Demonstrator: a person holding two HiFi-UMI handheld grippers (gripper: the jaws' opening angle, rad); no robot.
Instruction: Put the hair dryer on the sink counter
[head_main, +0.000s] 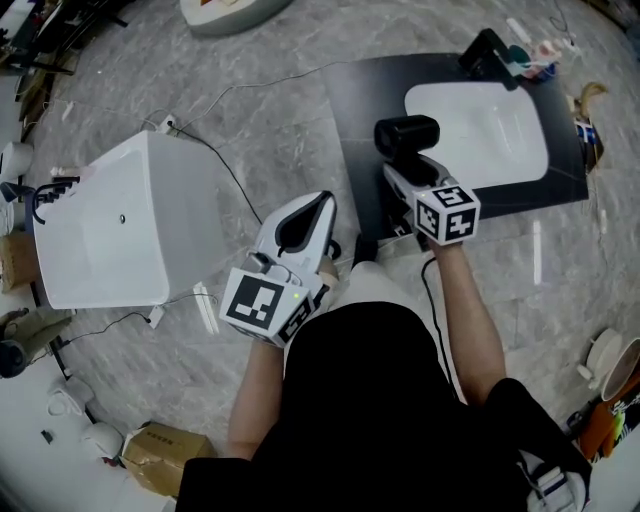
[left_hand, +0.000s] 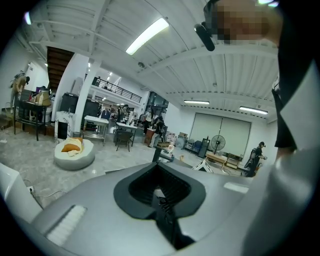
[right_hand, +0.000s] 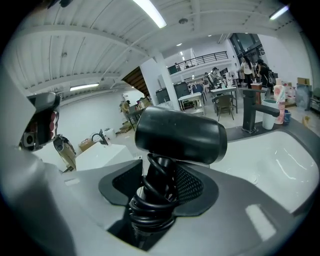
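A black hair dryer (head_main: 406, 135) stands upright in my right gripper (head_main: 405, 172), which is shut on its handle, with the cord coiled around that handle. It hangs over the left part of the dark sink counter (head_main: 365, 90), beside the white basin (head_main: 480, 130). In the right gripper view the hair dryer (right_hand: 180, 134) rises from my right gripper (right_hand: 155, 187), with the basin (right_hand: 272, 155) to the right. My left gripper (head_main: 305, 222) is held lower left of the counter over the floor. In its own view the left gripper (left_hand: 162, 197) is shut and holds nothing.
A black faucet (head_main: 487, 55) and several bottles (head_main: 537, 50) stand at the counter's far side. A white bathtub-like unit (head_main: 100, 220) sits on the floor to the left, with cables (head_main: 235, 180) trailing from it. A cardboard box (head_main: 160, 455) lies near my feet.
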